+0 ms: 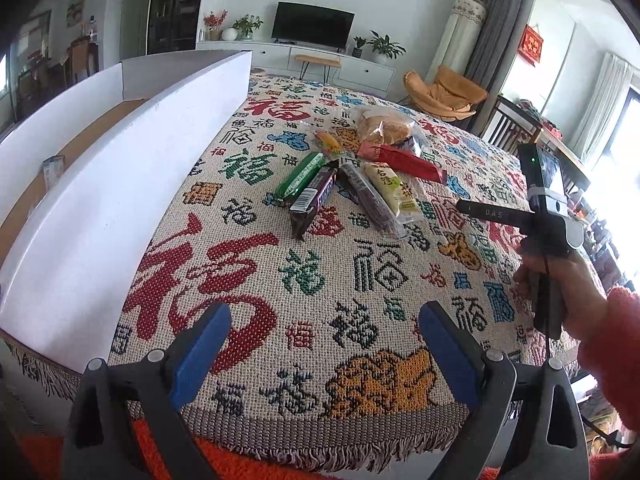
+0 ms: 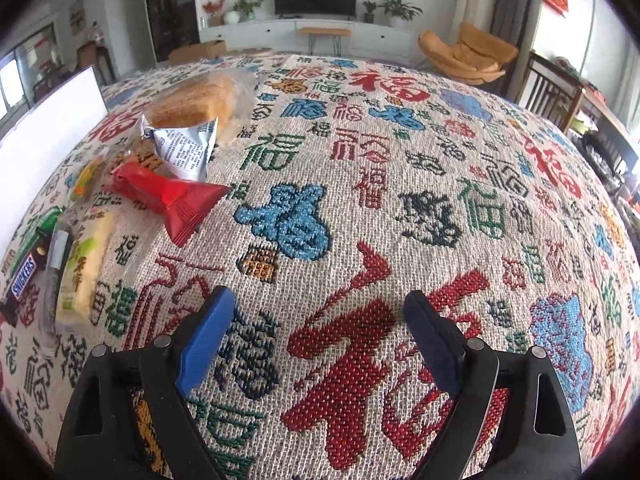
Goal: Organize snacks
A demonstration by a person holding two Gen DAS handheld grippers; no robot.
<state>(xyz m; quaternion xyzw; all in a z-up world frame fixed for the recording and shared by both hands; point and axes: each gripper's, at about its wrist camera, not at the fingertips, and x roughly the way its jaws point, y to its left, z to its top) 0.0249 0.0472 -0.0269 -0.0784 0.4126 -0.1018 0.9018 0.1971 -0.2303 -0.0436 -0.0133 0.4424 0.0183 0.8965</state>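
A pile of wrapped snacks lies mid-table on the patterned cloth: a green bar (image 1: 301, 175), a Snickers bar (image 1: 313, 197), a dark purple bar (image 1: 370, 200), a yellow pack (image 1: 393, 191), a red pack (image 1: 404, 162) and bagged bread (image 1: 382, 126). A white box (image 1: 120, 184) stands at the left with one packet (image 1: 53, 170) inside. My left gripper (image 1: 324, 316) is open and empty near the front edge. My right gripper (image 2: 318, 304) is open and empty, right of the snacks; the red pack (image 2: 168, 196), a silver pack (image 2: 188, 148) and the bread (image 2: 200, 100) lie to its left.
The woven cloth (image 2: 400, 200) covers the table. The right hand-held gripper body (image 1: 548, 200) shows at the right of the left wrist view. A TV stand, plants and an orange chair (image 1: 448, 92) stand beyond the table.
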